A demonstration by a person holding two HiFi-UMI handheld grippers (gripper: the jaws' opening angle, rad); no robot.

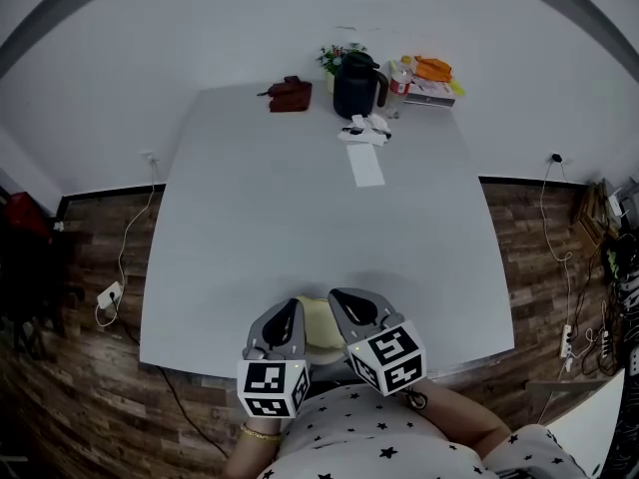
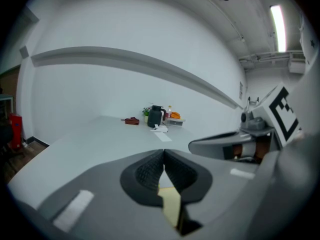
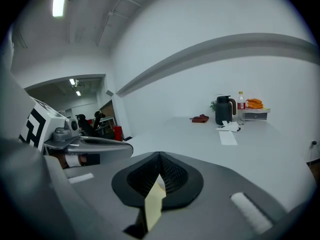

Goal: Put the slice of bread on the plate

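A pale yellow flat piece, perhaps the bread slice, lies at the white table's near edge, between my two grippers. My left gripper is at its left side, pads together. My right gripper is at its right side, jaws likewise together. In the left gripper view the left gripper is shut, and the yellow piece shows in the slot below the pads. In the right gripper view the right gripper is shut, with a yellow sliver below the pads; whether it is clamped I cannot tell. No plate is in view.
At the table's far end stand a black kettle, a bottle, an orange thing on a box, a dark red object, crumpled white scraps and a white paper strip. Cables trail over the wooden floor.
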